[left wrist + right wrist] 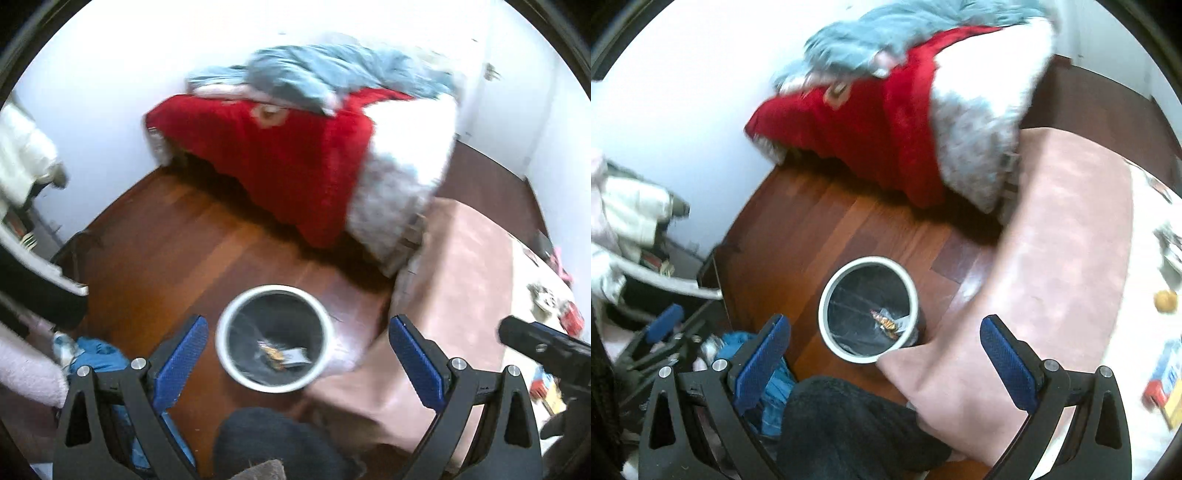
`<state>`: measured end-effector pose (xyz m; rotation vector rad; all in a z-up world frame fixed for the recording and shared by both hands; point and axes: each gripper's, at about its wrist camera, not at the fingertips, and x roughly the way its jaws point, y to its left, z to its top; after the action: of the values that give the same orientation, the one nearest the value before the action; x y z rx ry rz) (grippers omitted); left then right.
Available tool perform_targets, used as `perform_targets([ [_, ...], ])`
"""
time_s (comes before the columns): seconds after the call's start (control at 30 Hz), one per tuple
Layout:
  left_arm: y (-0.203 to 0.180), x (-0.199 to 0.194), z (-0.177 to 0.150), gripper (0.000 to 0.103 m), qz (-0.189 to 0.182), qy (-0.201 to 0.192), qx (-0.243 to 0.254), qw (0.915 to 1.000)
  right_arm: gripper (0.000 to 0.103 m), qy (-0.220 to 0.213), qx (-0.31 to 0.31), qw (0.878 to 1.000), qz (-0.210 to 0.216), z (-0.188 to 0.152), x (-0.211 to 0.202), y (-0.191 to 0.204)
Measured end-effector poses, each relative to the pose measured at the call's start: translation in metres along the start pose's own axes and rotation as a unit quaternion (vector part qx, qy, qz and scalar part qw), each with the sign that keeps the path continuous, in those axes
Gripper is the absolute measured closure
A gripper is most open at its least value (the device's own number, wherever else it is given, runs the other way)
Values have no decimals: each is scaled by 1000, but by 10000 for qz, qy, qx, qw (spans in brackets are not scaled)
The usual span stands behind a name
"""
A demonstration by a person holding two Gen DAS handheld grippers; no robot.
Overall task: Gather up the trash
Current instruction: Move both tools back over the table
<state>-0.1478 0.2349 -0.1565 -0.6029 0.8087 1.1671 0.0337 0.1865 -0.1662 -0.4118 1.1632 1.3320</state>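
Wood floor; bin rim; yellow ball right-view only.

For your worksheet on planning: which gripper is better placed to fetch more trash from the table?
Right, probably: the table with its litter lies on that side. Both the right gripper and left gripper are open, empty, above the bin.

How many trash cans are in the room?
1. The white-rimmed trash can stands on the wooden floor, between the bed and the pink-covered table, with a few wrappers at its bottom. Others may be out of view.
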Motion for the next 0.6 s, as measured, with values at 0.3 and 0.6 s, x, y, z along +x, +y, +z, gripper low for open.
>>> perform_targets([
  [0.3, -195, 55, -51, 3, -814, 732, 1201, 9867, 0, 253, 749, 9852, -1518, -59, -78, -186],
  [0.6, -350, 91, -136, 3, -874, 1375, 2488, 9548, 0, 1929, 689, 9445, -2567, -125, -64, -373],
])
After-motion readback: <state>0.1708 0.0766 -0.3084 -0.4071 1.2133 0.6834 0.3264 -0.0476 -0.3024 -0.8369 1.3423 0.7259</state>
